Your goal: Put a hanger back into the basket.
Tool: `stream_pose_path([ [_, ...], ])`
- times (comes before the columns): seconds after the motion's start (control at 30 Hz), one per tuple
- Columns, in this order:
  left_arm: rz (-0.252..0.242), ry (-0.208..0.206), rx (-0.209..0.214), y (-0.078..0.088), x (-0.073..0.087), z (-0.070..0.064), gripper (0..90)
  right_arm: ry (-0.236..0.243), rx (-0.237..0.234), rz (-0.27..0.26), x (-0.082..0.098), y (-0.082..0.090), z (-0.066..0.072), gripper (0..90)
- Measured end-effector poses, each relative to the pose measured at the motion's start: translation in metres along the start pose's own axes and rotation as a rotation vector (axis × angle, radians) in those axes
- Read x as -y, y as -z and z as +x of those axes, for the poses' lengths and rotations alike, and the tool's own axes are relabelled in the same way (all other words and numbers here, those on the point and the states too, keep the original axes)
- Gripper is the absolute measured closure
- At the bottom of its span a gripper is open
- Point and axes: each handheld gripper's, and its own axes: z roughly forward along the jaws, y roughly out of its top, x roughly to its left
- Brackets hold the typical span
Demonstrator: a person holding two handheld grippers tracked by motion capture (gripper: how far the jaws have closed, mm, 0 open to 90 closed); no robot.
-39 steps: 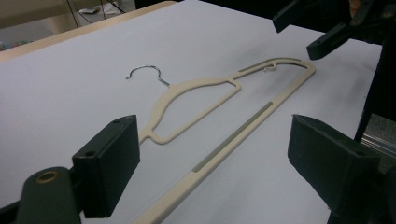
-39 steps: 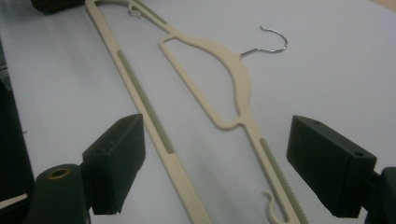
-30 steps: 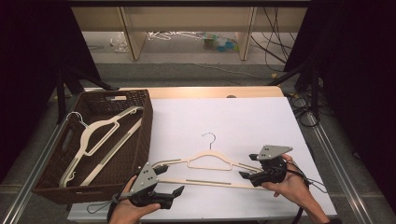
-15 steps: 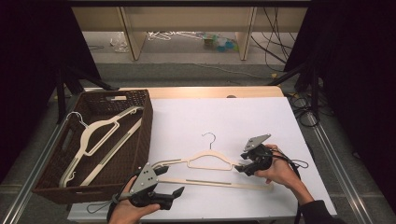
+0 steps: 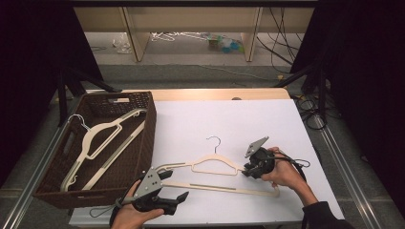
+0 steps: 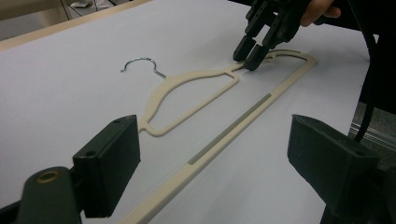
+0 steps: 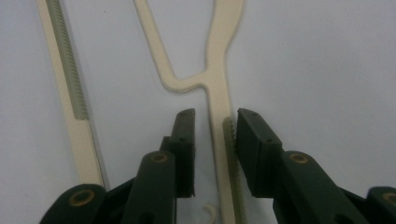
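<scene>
Starting at the far left: looking at a brown woven basket [image 5: 143, 102] beside the white table [image 5: 229, 119], and at two cream hangers [image 5: 102, 131] lying slantwise inside it.

Moving right, along the near edge: finding the left hand [image 5: 126, 214] gripping the left gripper [image 5: 174, 184] low over the sheet, just by the left end of the cream hanger [image 5: 215, 162]. Keeping its jaws spread wide, clasping nothing. Looking along them in the left gripper view, and seeing the hanger [image 6: 196, 79] stretching away over the white surface, its long lower bar running toward the gap between the two black pads without touching either.

Reaching the middle: noting the hanger lying flat on the table, well apart from the basket, with its metal hook [image 5: 216, 141] pointing toward the far side.

Ending at the right: finding the right hand [image 5: 284, 174] pressing the right gripper [image 5: 248, 171] down at the hanger's right shoulder. Having just been closing the jaws, now narrow, around the thin arm of the hanger [image 7: 219, 93]. In the right gripper view, seeing one pad touching the arm's ridged edge and the other standing a sliver off it, so straddling rather than pinching.
</scene>
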Motion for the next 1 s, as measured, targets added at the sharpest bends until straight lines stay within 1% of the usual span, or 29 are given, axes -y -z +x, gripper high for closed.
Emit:
stream_pose_path([
  [0.03, -0.001, -0.004, 0.006, 0.0, 0.0, 0.0, 17.1, -0.005, -0.006, 0.0, 0.0, 0.0, -0.001, 69.6],
  [0.1, 0.0, -0.006, 0.007, -0.001, 0.001, 0.0, 17.1, -0.025, -0.002, 0.0, -0.001, -0.001, -0.001, 70.3],
  [0.2, 0.0, 0.002, 0.003, -0.001, 0.0, 0.0, 17.2, -0.034, -0.011, 0.008, -0.001, -0.001, -0.002, 70.7],
  [0.27, 0.007, -0.009, 0.004, -0.002, 0.0, -0.001, 17.2, -0.035, -0.009, 0.008, -0.001, -0.002, -0.002, 71.4],
  [0.3, 0.006, -0.003, 0.011, -0.003, 0.0, -0.001, 17.3, -0.037, -0.007, 0.009, -0.001, -0.001, -0.003, 72.3],
  [0.37, 0.006, -0.008, 0.009, -0.004, -0.001, -0.001, 17.3, -0.046, -0.009, 0.006, -0.001, -0.002, -0.003, 74.2],
  [0.47, 0.009, -0.005, 0.013, -0.009, -0.003, -0.001, 17.4, -0.041, 0.001, 0.009, -0.002, -0.002, -0.003, 77.6],
  [0.53, 0.013, -0.011, 0.015, -0.014, -0.005, 0.001, 17.9, -0.035, 0.002, 0.011, -0.002, -0.001, -0.003, 78.1],
  [0.57, 0.019, -0.012, 0.013, -0.017, -0.006, 0.002, 18.1, -0.031, 0.005, 0.01, -0.002, -0.001, -0.003, 78.2],
  [0.6, 0.024, -0.003, 0.009, -0.02, -0.007, 0.002, 18.2, -0.025, 0.002, 0.007, -0.002, -0.001, -0.003, 78.4],
  [0.67, 0.037, -0.007, 0.008, -0.027, -0.01, 0.005, 18.6, -0.019, -0.001, 0.007, -0.002, 0.0, -0.003, 78.6],
  [0.7, 0.043, 0.006, 0.005, -0.03, -0.012, 0.005, 18.8, -0.013, 0.002, 0.009, -0.002, 0.0, -0.003, 78.8],
  [0.73, 0.051, 0.001, 0.009, -0.035, -0.014, 0.008, 19.3, -0.007, 0.002, 0.013, -0.002, 0.001, -0.002, 79.0],
  [0.77, 0.048, 0.014, 0.006, -0.04, -0.015, 0.009, 19.7, 0.0, -0.005, 0.022, -0.002, 0.002, -0.001, 79.1],
  [0.8, 0.056, 0.012, -0.005, -0.045, -0.018, 0.01, 20.1, 0.005, -0.006, 0.023, -0.003, 0.003, -0.001, 79.1],
  [0.83, 0.069, 0.01, -0.01, -0.05, -0.02, 0.012, 20.6, 0.008, 0.0, 0.021, -0.004, 0.004, 0.001, 79.2],
  [0.87, 0.077, 0.015, -0.013, -0.056, -0.022, 0.013, 21.3, 0.021, 0.008, 0.023, -0.005, 0.005, 0.001, 79.2],
  [0.9, 0.1, -0.015, -0.016, -0.061, -0.025, 0.017, 22.0, 0.027, 0.014, 0.024, -0.006, 0.007, 0.003, 79.3],
  [0.97, 0.11, -0.036, -0.05, -0.073, -0.028, 0.02, 23.0, 0.039, 0.021, 0.025, -0.007, 0.01, 0.005, 79.4],
  [1.0, 0.121, -0.046, -0.056, -0.079, -0.029, 0.023, 24.8, 0.05, 0.021, 0.023, -0.008, 0.012, 0.006, 79.4],
])
